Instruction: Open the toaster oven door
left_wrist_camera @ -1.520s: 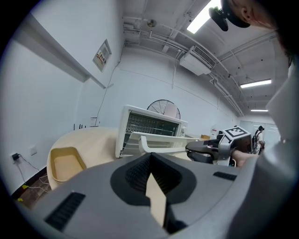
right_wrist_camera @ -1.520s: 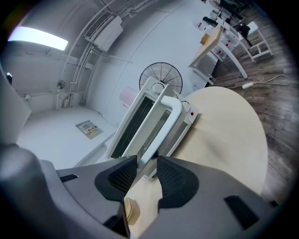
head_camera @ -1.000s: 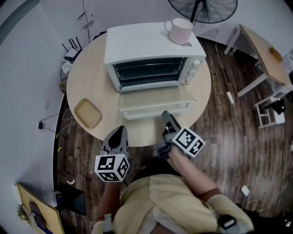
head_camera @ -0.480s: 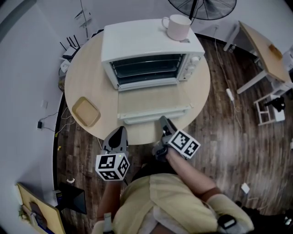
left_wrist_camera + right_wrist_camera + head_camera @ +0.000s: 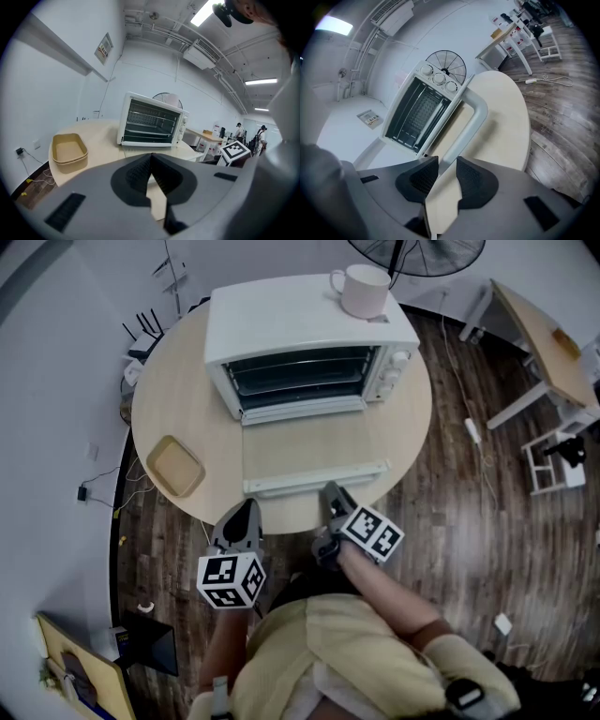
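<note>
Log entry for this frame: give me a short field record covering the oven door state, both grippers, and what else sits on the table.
Toaster oven: on the round table
Door: fully open, lying flat toward the person
Left gripper: shut, empty, at the table's near edge
Right gripper: jaws apart, gripping nothing, tips close to the door handle
Mug: on top of the oven
Tray: tan, empty, left of the door
</note>
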{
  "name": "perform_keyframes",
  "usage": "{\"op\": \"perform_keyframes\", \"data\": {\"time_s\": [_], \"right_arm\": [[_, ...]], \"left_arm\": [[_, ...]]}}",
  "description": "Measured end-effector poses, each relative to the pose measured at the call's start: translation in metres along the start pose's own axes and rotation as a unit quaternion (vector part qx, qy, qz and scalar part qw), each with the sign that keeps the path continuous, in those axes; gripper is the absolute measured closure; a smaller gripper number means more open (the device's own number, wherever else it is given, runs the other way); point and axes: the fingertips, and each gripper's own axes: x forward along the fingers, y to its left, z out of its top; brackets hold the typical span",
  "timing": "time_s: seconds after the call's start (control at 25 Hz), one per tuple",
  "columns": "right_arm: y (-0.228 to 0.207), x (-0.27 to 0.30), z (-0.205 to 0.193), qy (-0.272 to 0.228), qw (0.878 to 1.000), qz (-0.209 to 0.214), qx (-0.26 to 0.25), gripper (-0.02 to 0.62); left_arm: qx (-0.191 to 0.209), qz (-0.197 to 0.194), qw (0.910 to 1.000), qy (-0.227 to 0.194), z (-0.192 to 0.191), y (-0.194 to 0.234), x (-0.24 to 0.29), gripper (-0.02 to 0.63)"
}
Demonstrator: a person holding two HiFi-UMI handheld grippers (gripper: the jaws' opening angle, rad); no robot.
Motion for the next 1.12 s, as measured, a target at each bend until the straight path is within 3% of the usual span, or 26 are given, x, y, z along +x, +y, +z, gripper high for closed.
{"op": "perform_keyframes", "data": {"time_s": [1.12], "right_arm": [[-0.023,0.007,-0.008,0.013,0.998,-0.045,0.033,0.492]], "left_arm": [[-0.010,-0.005,0.9997,0.023,-0.018,-0.003,0.006,0.604]]}}
